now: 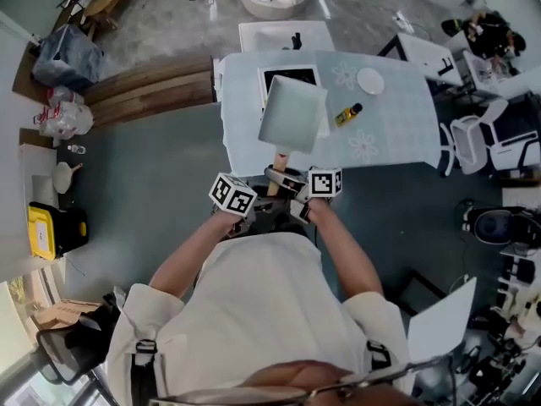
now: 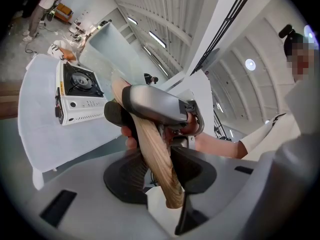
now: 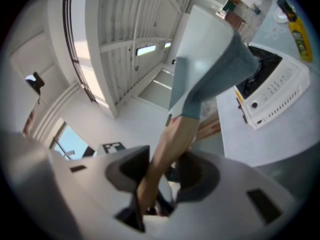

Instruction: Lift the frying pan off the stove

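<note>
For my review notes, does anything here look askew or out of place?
Only the frying pan: it hangs steeply tilted, clear of the stove, with left gripper and right gripper both clamping its wooden handle.

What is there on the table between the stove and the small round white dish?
Only tablecloth with a printed flower, as the head view shows; the yellow bottle lies off that line.
</note>
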`<state>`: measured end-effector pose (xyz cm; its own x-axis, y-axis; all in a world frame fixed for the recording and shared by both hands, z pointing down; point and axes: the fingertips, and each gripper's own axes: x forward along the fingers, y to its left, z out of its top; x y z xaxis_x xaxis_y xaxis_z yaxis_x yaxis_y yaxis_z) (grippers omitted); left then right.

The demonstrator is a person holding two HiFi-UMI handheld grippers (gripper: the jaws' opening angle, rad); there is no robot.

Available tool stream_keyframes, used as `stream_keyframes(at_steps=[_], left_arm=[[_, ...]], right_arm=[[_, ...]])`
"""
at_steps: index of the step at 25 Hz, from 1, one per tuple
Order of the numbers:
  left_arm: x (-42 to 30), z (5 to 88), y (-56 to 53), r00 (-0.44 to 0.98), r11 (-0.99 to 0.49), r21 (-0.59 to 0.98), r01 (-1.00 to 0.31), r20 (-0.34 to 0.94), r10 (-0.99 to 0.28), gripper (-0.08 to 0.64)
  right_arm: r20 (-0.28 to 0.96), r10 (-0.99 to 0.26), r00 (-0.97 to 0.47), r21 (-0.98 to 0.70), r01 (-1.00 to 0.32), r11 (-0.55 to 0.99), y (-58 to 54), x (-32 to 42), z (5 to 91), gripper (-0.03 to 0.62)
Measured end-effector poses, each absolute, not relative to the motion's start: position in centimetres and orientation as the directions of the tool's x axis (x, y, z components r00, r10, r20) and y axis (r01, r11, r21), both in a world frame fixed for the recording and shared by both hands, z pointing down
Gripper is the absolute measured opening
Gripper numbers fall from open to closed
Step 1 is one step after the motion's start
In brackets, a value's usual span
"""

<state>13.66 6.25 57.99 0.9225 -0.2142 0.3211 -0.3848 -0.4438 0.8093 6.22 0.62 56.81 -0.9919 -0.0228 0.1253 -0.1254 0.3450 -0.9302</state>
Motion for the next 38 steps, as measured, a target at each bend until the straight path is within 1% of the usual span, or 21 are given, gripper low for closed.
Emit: stream_keyframes(at_steps=[2, 5, 11, 14, 17, 20, 22, 25, 31, 35, 38], left_arm=[[14.4, 57.5, 5.9, 0.918, -0.440, 0.807, -0.393, 0.321, -0.233, 0.163], [15.0, 57.0, 5.5, 0.913, -0.436, 0.804, -0.403, 0.319, -0.257, 0.163], [14.8, 56.5, 5.3, 0.902, -0.426, 0.800, -0.421, 0.323, -0.285, 0.164], [14.7, 56.3, 5.3, 0.898, -0.426, 0.796, -0.430, 0.329, -0.292, 0.164], [14.8, 55.9, 5.6, 0.899, -0.427, 0.797, -0.427, 0.323, -0.295, 0.164], [14.8, 55.7, 5.8, 0.898, -0.430, 0.794, -0.430, 0.324, -0.299, 0.166], [14.6, 55.6, 5.7, 0.895, -0.437, 0.786, -0.438, 0.333, -0.299, 0.166], [14.5, 55.5, 5.8, 0.892, -0.444, 0.778, -0.445, 0.339, -0.299, 0.166], [14.4, 55.2, 6.7, 0.892, -0.446, 0.778, -0.443, 0.334, -0.303, 0.166], [14.4, 54.8, 6.9, 0.892, -0.452, 0.774, -0.444, 0.333, -0.305, 0.166], [14.6, 54.8, 7.0, 0.894, -0.454, 0.774, -0.441, 0.331, -0.302, 0.166]], right_arm=[[0.109, 0.001, -0.994, -0.929, -0.102, 0.357, 0.4, 6.7, 56.0, 0.172], [0.132, 0.027, -0.991, -0.918, -0.112, 0.379, 0.2, 7.2, 55.8, 0.172], [0.137, 0.061, -0.989, -0.915, -0.103, 0.390, 0.2, 6.9, 55.2, 0.173], [0.150, 0.061, -0.987, -0.912, -0.115, 0.393, 0.2, 7.0, 54.9, 0.175], [0.139, 0.059, -0.988, -0.937, -0.112, 0.332, 0.9, 7.0, 54.9, 0.175], [0.115, 0.070, -0.991, -0.921, -0.080, 0.381, 0.8, 6.9, 54.2, 0.175], [0.105, 0.069, -0.992, -0.921, -0.071, 0.383, 0.7, 6.7, 54.0, 0.175], [0.127, 0.061, -0.990, -0.916, -0.094, 0.390, 0.8, 6.8, 54.2, 0.175], [0.093, 0.076, -0.993, -0.909, -0.054, 0.412, 1.7, 6.4, 53.4, 0.176], [0.125, 0.054, -0.991, -0.935, -0.099, 0.341, 2.3, 6.7, 53.7, 0.176], [0.101, 0.071, -0.992, -0.908, -0.063, 0.415, 2.1, 6.6, 53.5, 0.175]])
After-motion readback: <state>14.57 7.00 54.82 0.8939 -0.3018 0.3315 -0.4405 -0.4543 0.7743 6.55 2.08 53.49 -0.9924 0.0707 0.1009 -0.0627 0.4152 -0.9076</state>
